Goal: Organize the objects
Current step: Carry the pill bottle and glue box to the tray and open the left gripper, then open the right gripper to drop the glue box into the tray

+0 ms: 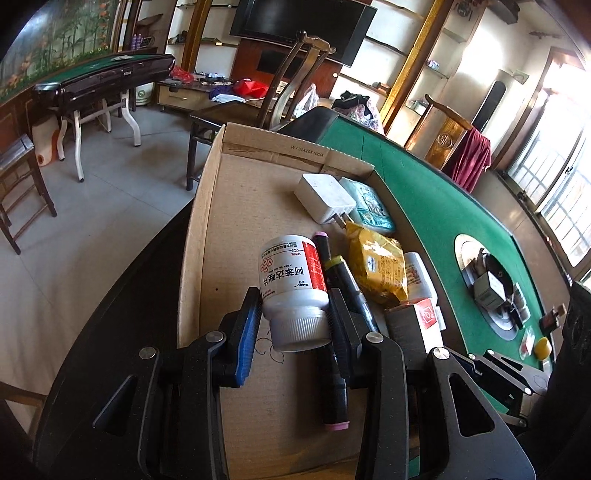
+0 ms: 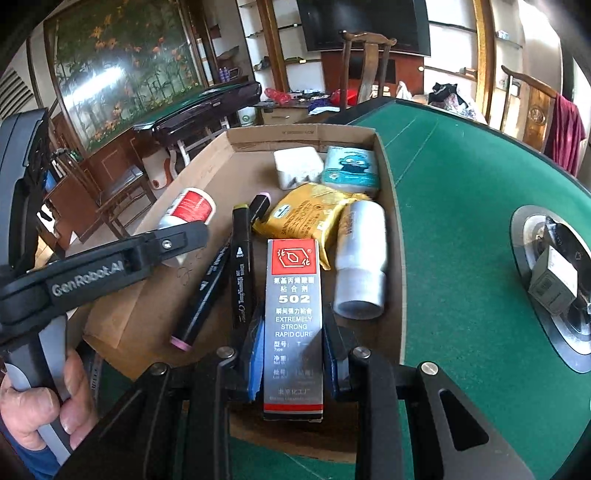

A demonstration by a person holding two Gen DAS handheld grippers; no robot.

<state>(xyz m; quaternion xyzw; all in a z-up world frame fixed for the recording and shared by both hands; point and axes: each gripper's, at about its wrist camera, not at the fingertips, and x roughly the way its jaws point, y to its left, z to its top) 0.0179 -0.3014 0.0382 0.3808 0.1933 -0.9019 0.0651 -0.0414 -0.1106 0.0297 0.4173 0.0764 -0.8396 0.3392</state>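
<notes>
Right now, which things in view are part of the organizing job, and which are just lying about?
Part of the job:
- pill bottle, in left gripper
- 502 glue box, in right gripper
- cardboard box
- markers
- yellow packet
- white charger
- tissue pack
- white bottle

Lying about:
- chairs
- television
- maroon cloth

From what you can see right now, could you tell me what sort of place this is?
Probably a home living room used for mahjong: green mahjong table, wall TV, wooden chair.
</notes>
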